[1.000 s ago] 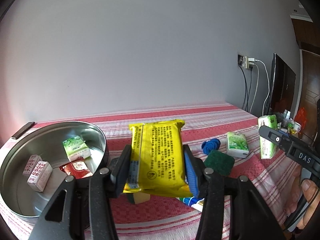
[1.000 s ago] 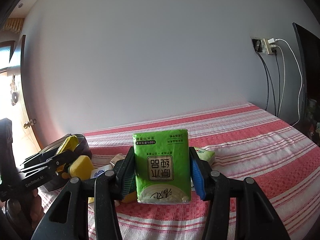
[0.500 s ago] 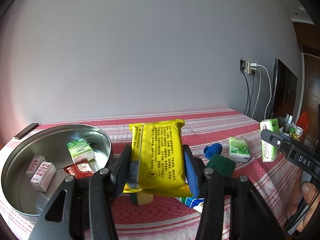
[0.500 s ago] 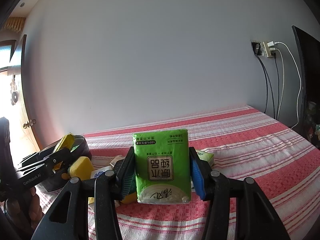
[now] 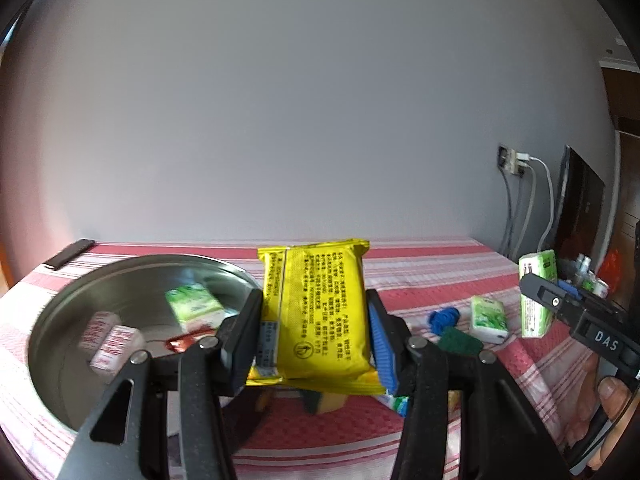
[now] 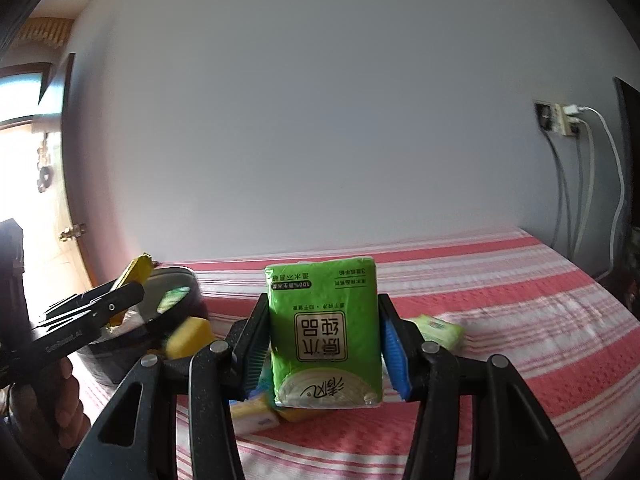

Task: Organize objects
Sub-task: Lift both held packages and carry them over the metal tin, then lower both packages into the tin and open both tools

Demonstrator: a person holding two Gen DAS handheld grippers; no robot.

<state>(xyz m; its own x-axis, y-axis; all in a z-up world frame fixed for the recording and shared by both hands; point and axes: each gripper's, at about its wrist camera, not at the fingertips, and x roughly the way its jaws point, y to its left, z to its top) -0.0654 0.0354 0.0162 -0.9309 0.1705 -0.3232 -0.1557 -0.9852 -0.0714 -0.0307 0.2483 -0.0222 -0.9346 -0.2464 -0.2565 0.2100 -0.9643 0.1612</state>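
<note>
Left wrist: the left tool [image 5: 314, 326] grips the yellow pack [image 5: 320, 312], aloft beside the pan [image 5: 52, 364]. It looks bound there; next, swing left clear of the rim.

Right wrist: the right tool [image 6: 324, 338] clutches the green tissues [image 6: 325, 332] above the tabletop [image 6: 520, 320], sponge [image 6: 188, 336] nearby.

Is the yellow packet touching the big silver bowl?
Apart. In the left wrist view the left gripper holds the yellow packet up off the cloth, and the silver bowl sits lower, to its left.
</note>
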